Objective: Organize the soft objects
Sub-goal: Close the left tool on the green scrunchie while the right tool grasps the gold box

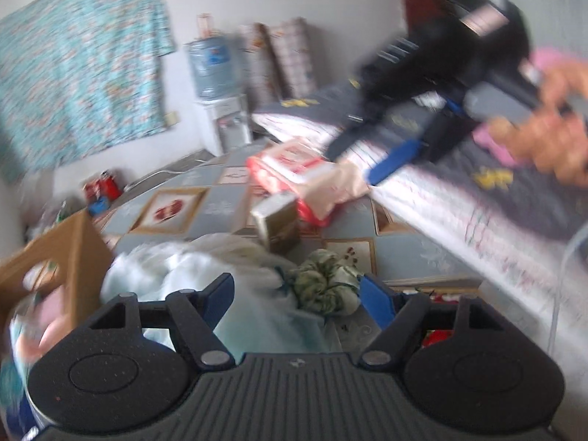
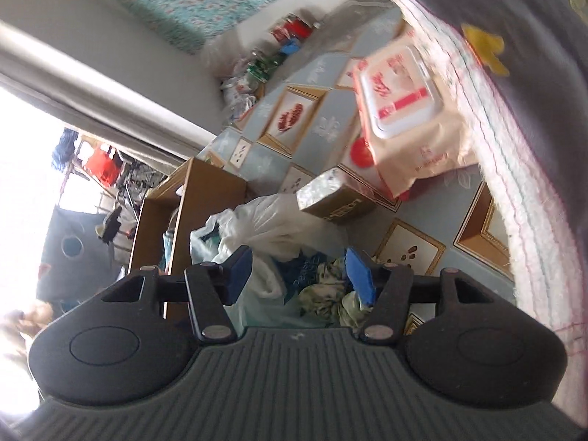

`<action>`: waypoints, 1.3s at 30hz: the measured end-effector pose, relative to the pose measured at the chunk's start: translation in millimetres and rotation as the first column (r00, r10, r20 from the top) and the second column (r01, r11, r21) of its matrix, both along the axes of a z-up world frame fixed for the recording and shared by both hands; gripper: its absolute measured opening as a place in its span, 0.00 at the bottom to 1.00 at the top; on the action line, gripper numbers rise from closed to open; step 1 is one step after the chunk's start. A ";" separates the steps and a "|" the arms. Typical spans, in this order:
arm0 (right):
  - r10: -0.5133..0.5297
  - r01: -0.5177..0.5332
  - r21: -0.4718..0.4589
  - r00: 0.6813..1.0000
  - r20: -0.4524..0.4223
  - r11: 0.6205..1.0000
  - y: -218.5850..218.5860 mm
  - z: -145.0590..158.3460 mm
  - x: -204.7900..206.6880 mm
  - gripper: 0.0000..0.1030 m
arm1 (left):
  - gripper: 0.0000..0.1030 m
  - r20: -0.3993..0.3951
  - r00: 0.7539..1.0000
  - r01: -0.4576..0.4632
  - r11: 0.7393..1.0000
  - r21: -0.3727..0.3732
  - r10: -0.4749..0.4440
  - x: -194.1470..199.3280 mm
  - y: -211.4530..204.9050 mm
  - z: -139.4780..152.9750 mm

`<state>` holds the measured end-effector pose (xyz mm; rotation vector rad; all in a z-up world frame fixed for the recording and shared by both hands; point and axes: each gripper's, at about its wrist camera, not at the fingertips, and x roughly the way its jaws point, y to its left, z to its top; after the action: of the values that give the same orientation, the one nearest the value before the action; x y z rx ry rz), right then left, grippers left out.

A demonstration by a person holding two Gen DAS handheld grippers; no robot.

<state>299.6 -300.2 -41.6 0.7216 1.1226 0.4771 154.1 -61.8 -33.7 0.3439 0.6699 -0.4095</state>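
Note:
A heap of soft things lies on the patterned floor: pale blue and white cloth [image 1: 176,268], a white plastic bag [image 2: 272,220] and a scrunched green-patterned cloth [image 1: 323,286] [image 2: 327,294]. My left gripper [image 1: 297,297] hovers over the heap, open, with its blue pads apart and nothing pressed between them. A hand holds my right gripper [image 1: 351,167] at the upper right of the left wrist view, near the bed's edge. In its own view the right gripper [image 2: 301,275] is open above the same heap and grips nothing. Both views are blurred.
A pink wet-wipes pack [image 1: 294,172] [image 2: 400,110] and a small brown carton [image 1: 279,224] [image 2: 330,198] lie beyond the heap. An open cardboard box [image 1: 55,268] [image 2: 191,213] stands left of it. The bed [image 1: 496,198] [image 2: 533,147] runs along the right. A water dispenser [image 1: 220,110] stands at the wall.

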 end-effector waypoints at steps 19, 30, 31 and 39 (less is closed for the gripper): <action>-0.113 0.146 0.066 0.927 -0.357 0.987 52.3 -101.1 103.9 0.60 | 0.61 -0.114 0.974 0.220 0.948 0.229 -0.198 48.3 -64.5 -86.2; -0.143 0.195 0.134 0.936 -0.323 0.972 41.3 -106.6 83.7 0.36 | 0.28 -0.137 0.980 0.169 0.966 0.196 -0.143 52.4 -64.5 -85.0; -0.150 0.203 0.141 0.936 -0.320 0.969 37.4 -107.5 80.5 0.34 | 0.27 -0.139 0.981 0.161 0.969 0.188 -0.136 52.0 -63.6 -83.3; -0.204 0.279 0.240 0.933 -0.295 0.930 5.7 -111.5 48.2 0.30 | 0.22 -0.166 0.984 0.085 0.988 0.127 -0.063 52.5 -55.9 -67.7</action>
<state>347.8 -294.5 -153.1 1.1861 1.2070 0.3334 206.6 -117.7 -101.4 0.4669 0.8468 -0.4679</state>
